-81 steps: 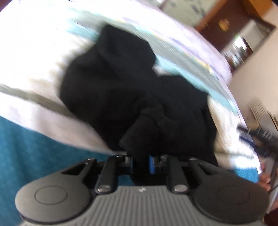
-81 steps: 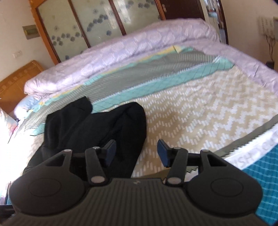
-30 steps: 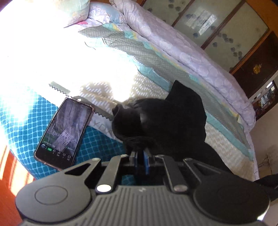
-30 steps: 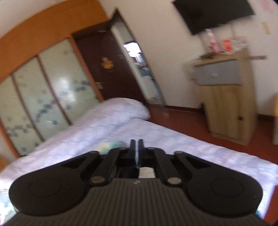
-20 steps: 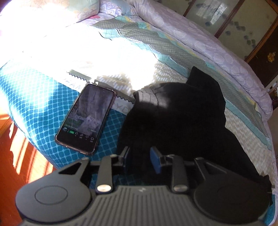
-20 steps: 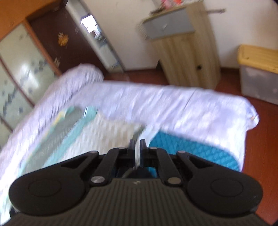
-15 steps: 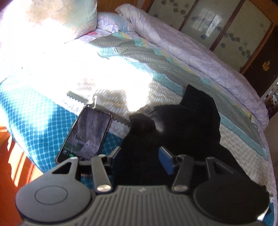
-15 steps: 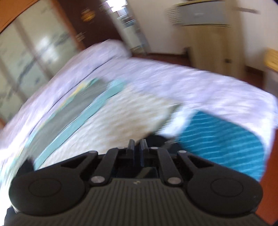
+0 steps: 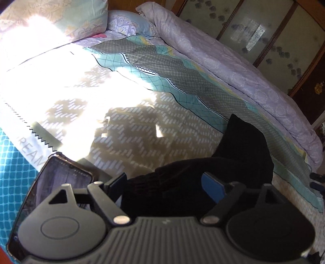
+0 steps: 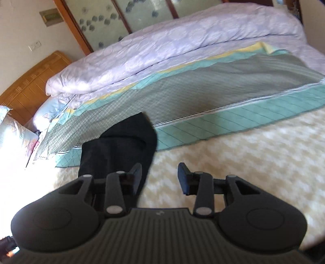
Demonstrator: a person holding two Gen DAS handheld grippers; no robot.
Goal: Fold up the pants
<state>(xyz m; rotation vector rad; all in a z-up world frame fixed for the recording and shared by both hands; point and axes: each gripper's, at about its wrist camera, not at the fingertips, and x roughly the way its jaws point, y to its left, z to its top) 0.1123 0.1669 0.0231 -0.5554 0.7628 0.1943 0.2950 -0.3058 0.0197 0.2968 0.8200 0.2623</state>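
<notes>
The black pants (image 9: pixel 239 162) lie bunched on the patterned bedspread (image 9: pixel 142 130), near the bed's front edge. My left gripper (image 9: pixel 165 182) is open, its fingers spread over the near end of the pants, holding nothing. In the right wrist view the pants (image 10: pixel 119 148) lie ahead and to the left, one leg reaching toward the teal stripe. My right gripper (image 10: pixel 159 178) is open and empty above the bedspread (image 10: pixel 243 152), its left finger (image 10: pixel 136 176) over the pants' right edge.
A smartphone (image 9: pixel 54 182) lies at the bed's front edge, left of my left gripper. A rolled lilac quilt (image 9: pixel 233 67) runs along the far side, also in the right wrist view (image 10: pixel 172 44). Pillows (image 9: pixel 61 18) lie at the head. Wardrobe doors (image 9: pixel 264 36) stand behind.
Both grippers were shut on the pants and have opened, letting the cloth drop on the bed. The right gripper swung from facing the room back down toward the bed.
</notes>
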